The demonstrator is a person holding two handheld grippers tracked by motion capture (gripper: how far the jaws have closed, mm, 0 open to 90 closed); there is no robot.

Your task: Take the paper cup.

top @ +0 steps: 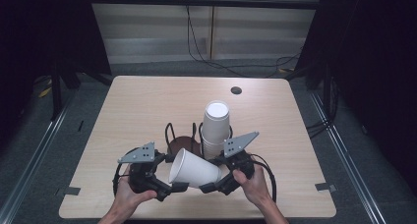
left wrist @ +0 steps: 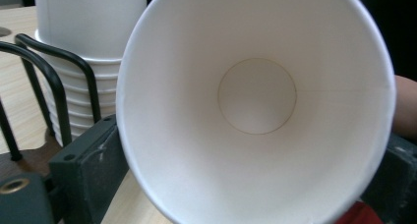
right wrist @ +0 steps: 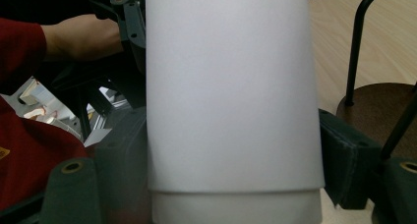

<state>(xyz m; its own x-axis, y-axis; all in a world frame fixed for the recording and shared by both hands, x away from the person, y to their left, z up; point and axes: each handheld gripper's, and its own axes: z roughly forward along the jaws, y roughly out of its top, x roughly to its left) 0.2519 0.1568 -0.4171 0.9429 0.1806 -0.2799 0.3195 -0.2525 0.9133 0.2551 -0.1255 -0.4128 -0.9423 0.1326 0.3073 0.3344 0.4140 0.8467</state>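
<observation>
We see the left gripper (top: 178, 187) at near-left edge of the pale wood-grain table (top: 137, 106), jaws spread wide; its grey three-cornered plate on top. In the left gripper view its dark jaws flank the rim of the paper cup (top: 193, 168), mouth facing the cam, round base and side seam visible inside; pad contact can't be judged there.

Cup is white, smooth, tapered, lying on its side above the near table edge, between both tools. Right gripper (top: 209, 186) clenched on the cup's base end: right gripper view shows dark pads pressed on both sides of the wall, plus a red sleeve.

Behind: black wire holder (top: 173, 135) w/ brown round base, then a ribbed stack of cups (top: 216, 126), upright.
</observation>
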